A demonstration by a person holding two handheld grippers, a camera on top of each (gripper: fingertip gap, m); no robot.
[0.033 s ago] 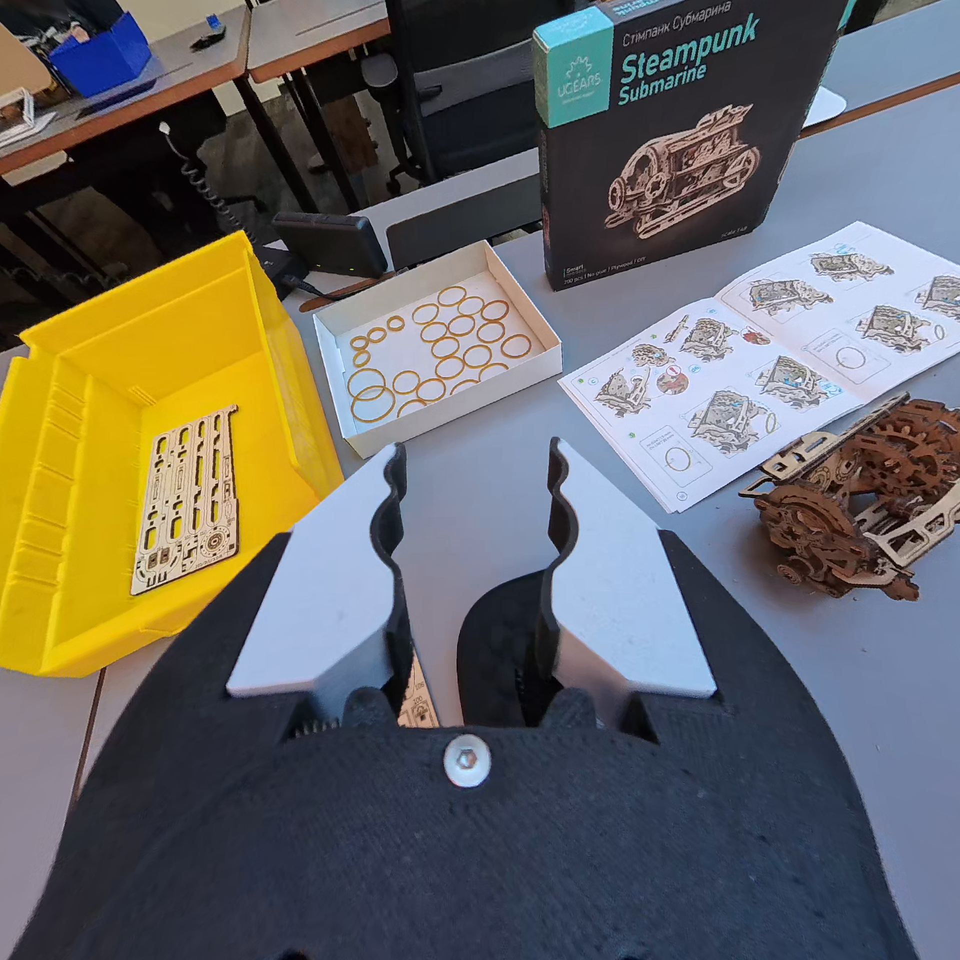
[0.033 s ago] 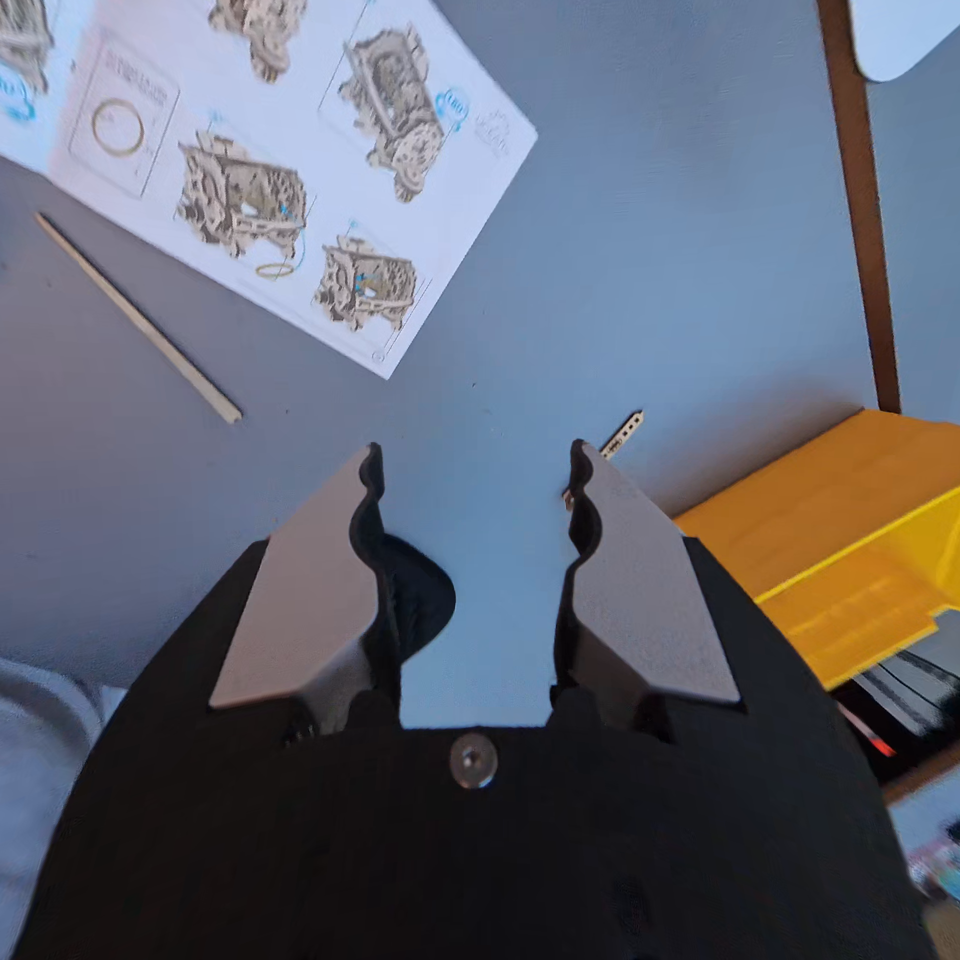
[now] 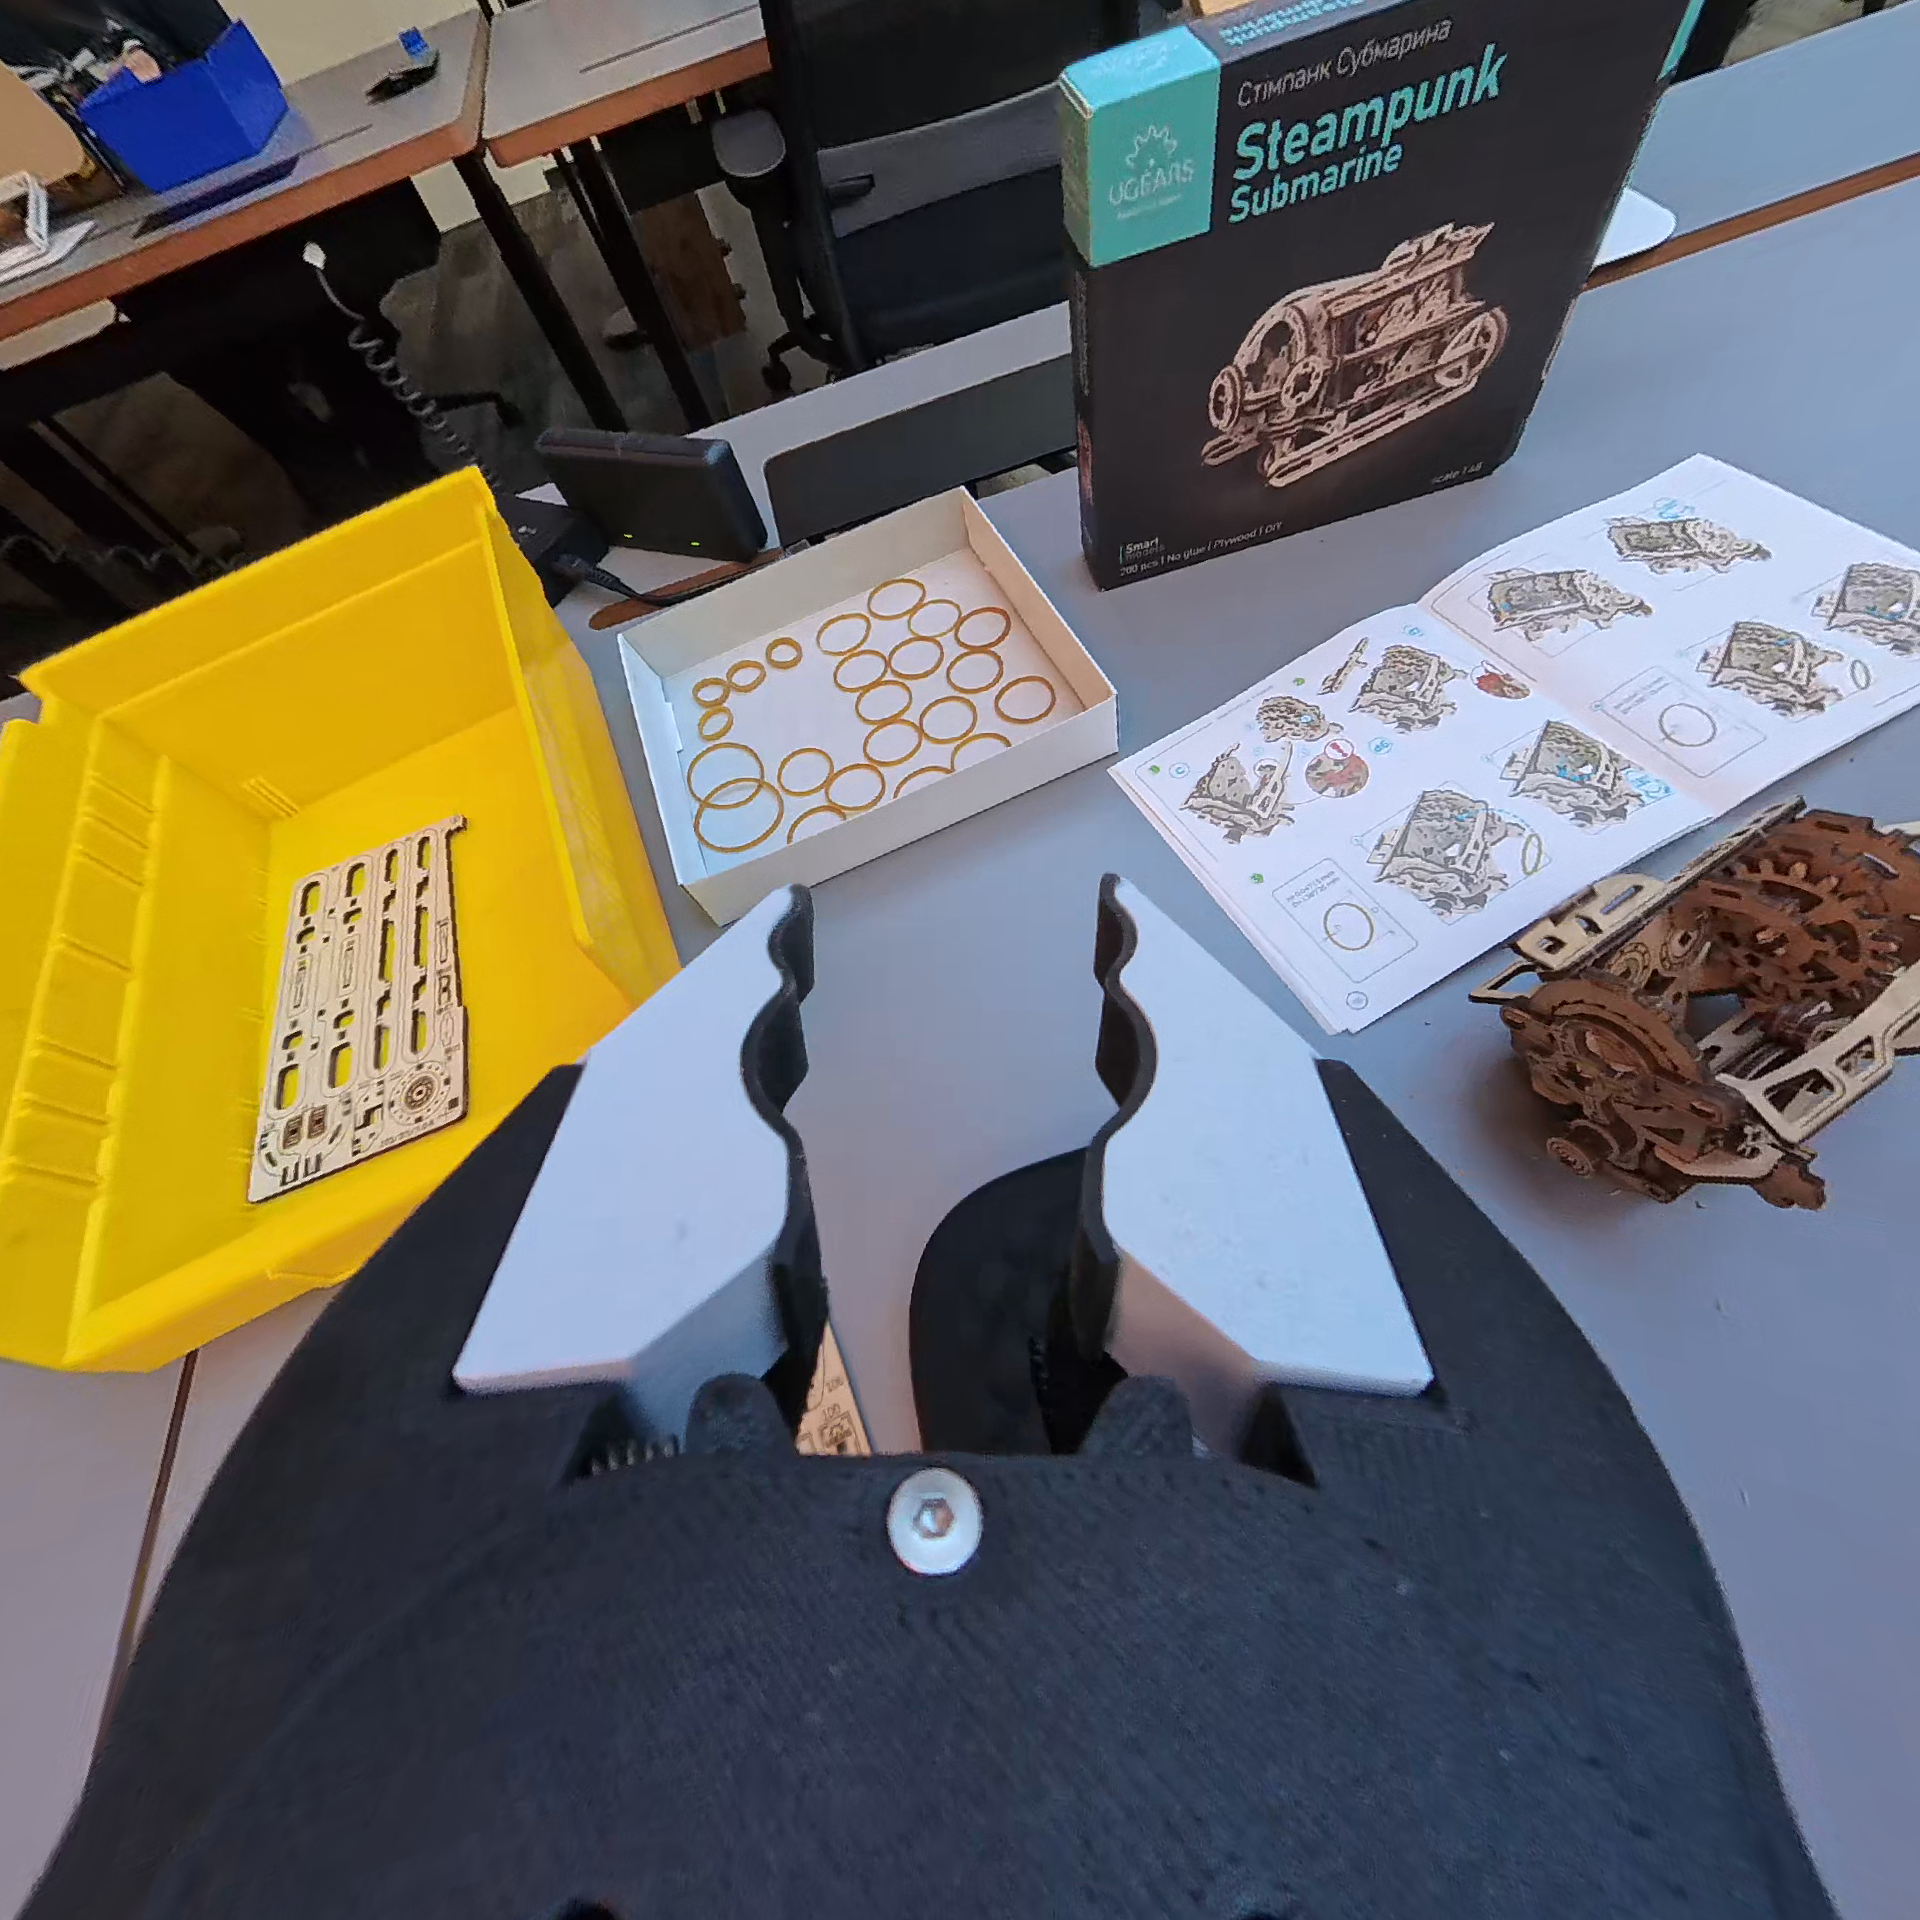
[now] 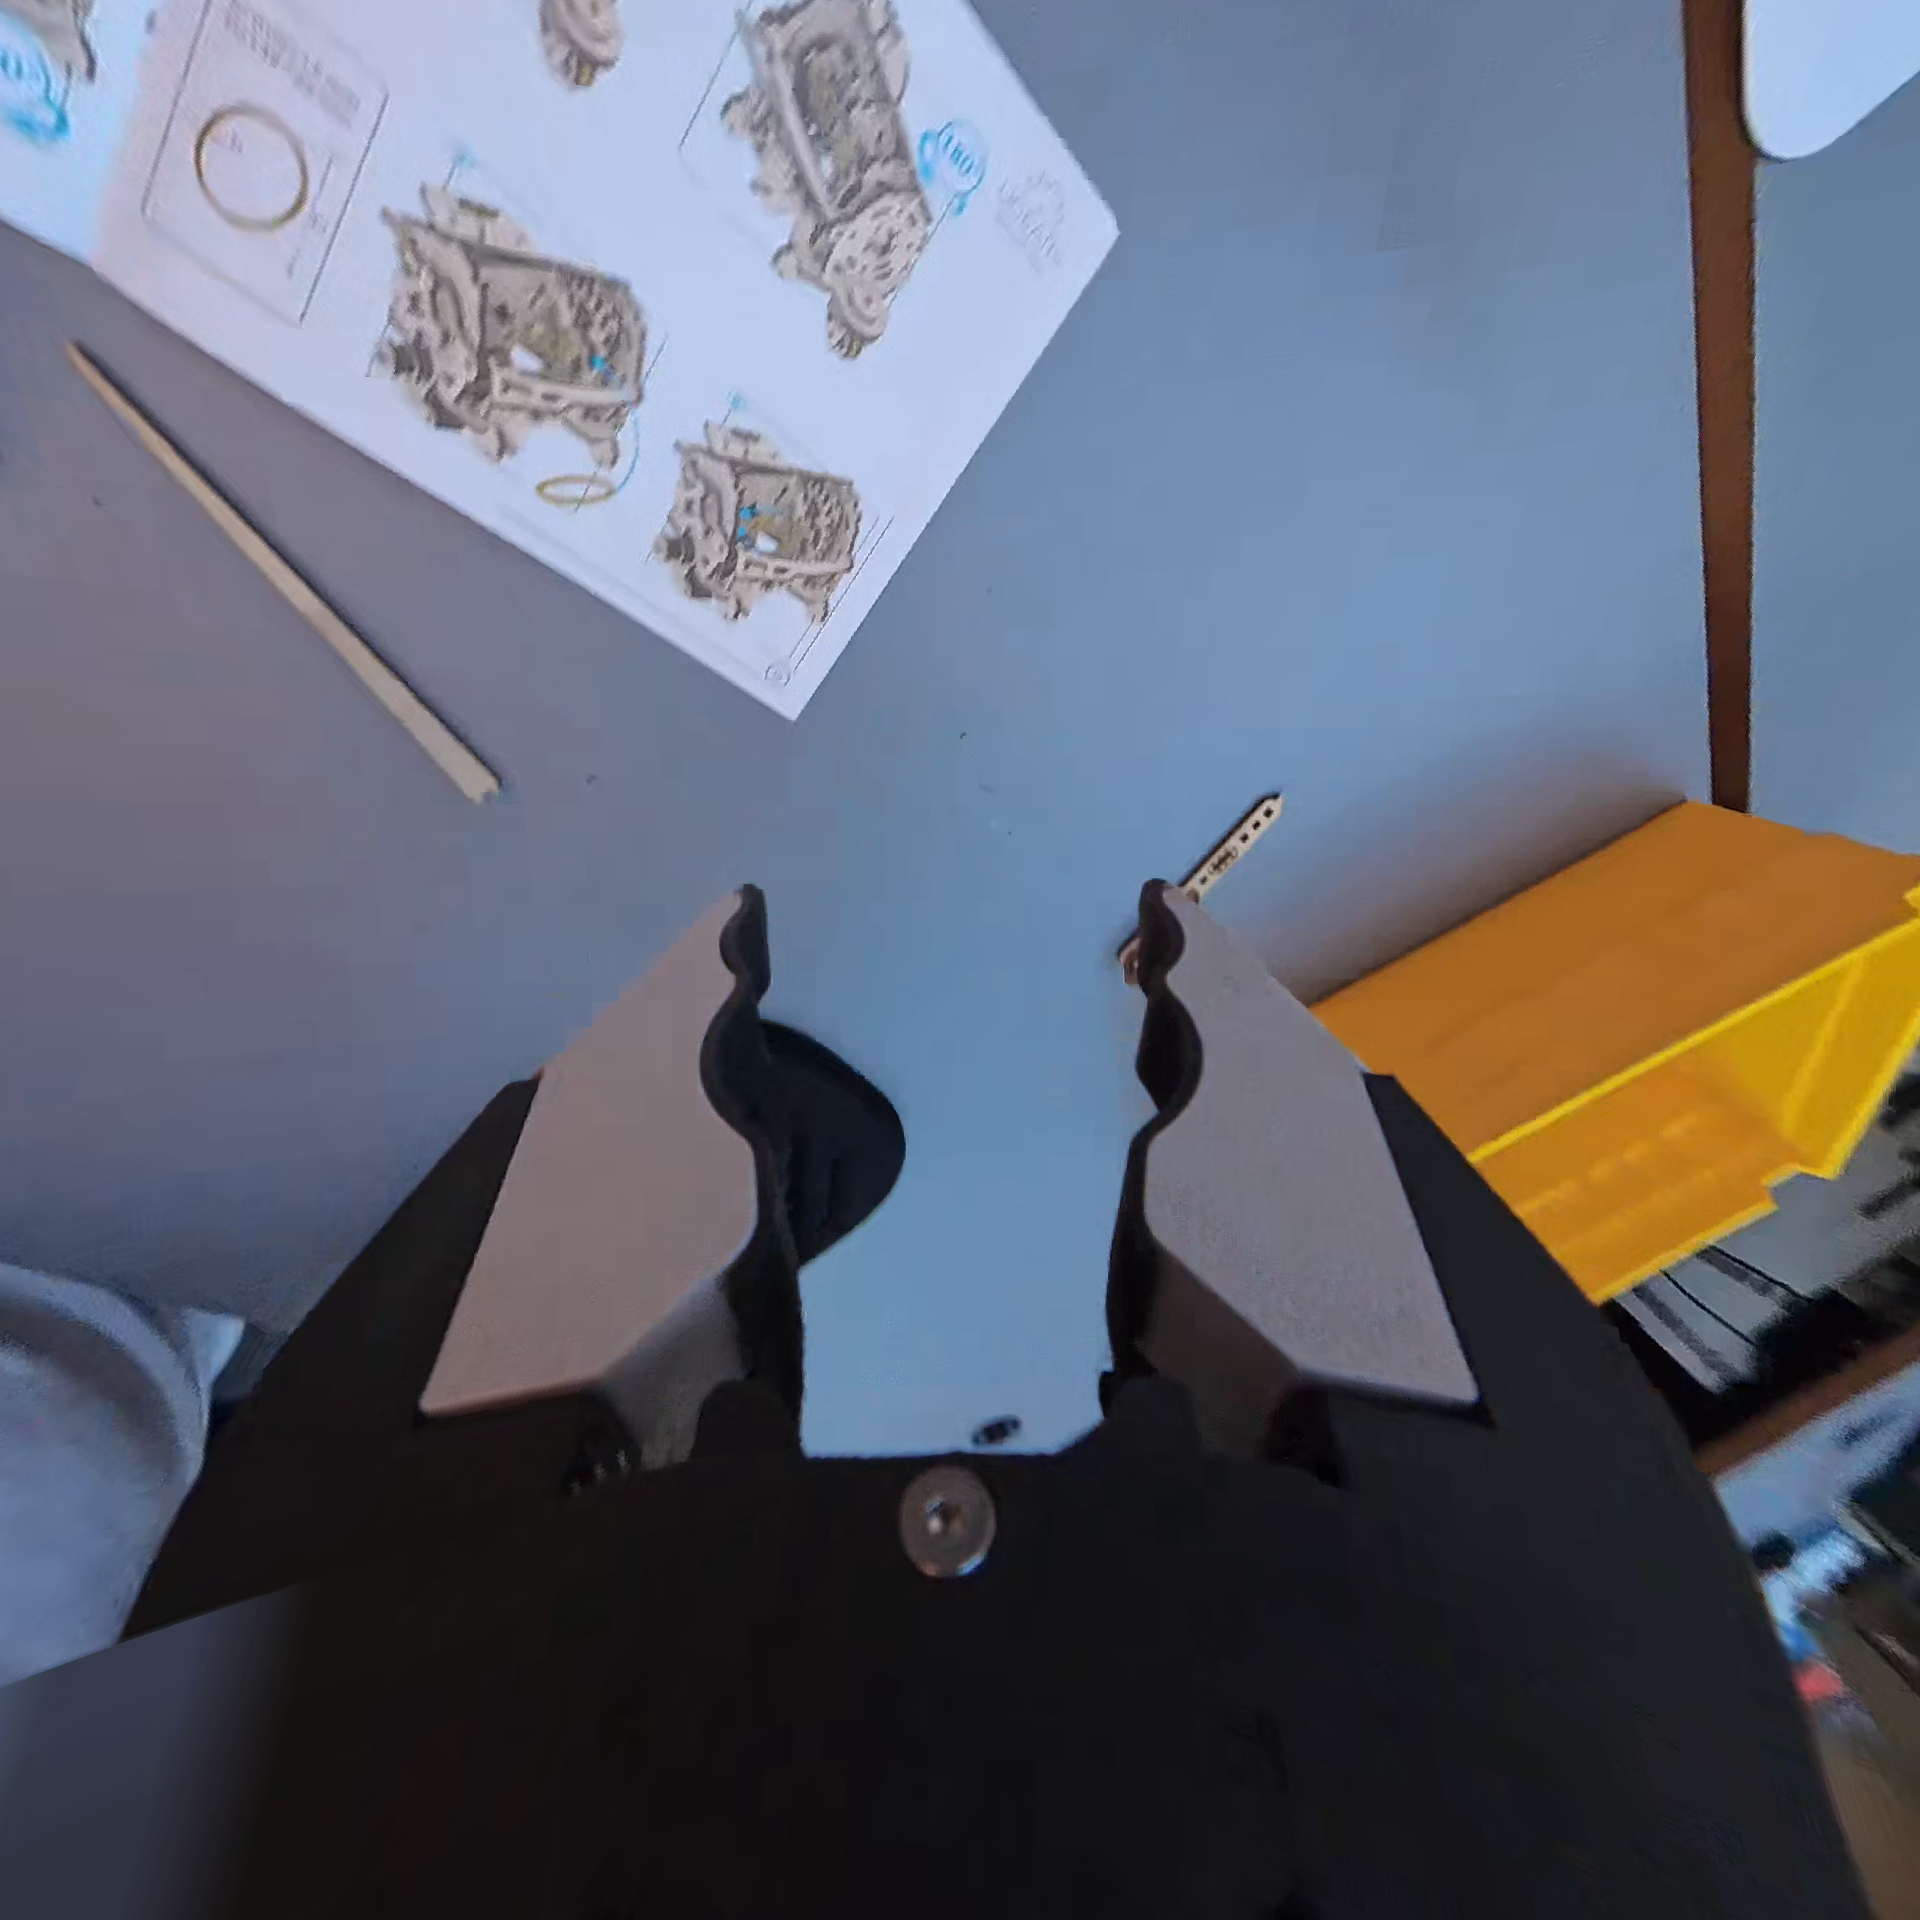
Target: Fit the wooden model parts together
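Note:
A half-built dark wooden model point(image 3: 1704, 1018) lies on the grey table to the right of my left gripper point(image 3: 951, 904), which is open and empty above the table. A pale wooden part sheet point(image 3: 364, 1018) lies in a yellow bin point(image 3: 312, 644) to its left. A sliver of another wooden sheet point(image 3: 831, 1403) shows under the left finger. My right gripper point(image 4: 951, 904) is open and empty above bare table. A small slotted wooden strip point(image 4: 1236, 847) lies by its right fingertip. A thin wooden stick point(image 4: 281, 582) lies to the far left.
A white tray point(image 3: 904, 821) of rubber bands, an open instruction booklet point(image 3: 1538, 748) and the upright kit box point(image 3: 1330, 291) stand beyond the left gripper. In the right wrist view the booklet point(image 4: 623, 312) is ahead to the left and a yellow bin point(image 4: 1610, 1018) is on the right. About 40 cm separates my left fingertips from my right. From either gripper's tips it is about 20 cm to the half-built dark wooden model point(image 3: 1704, 1018).

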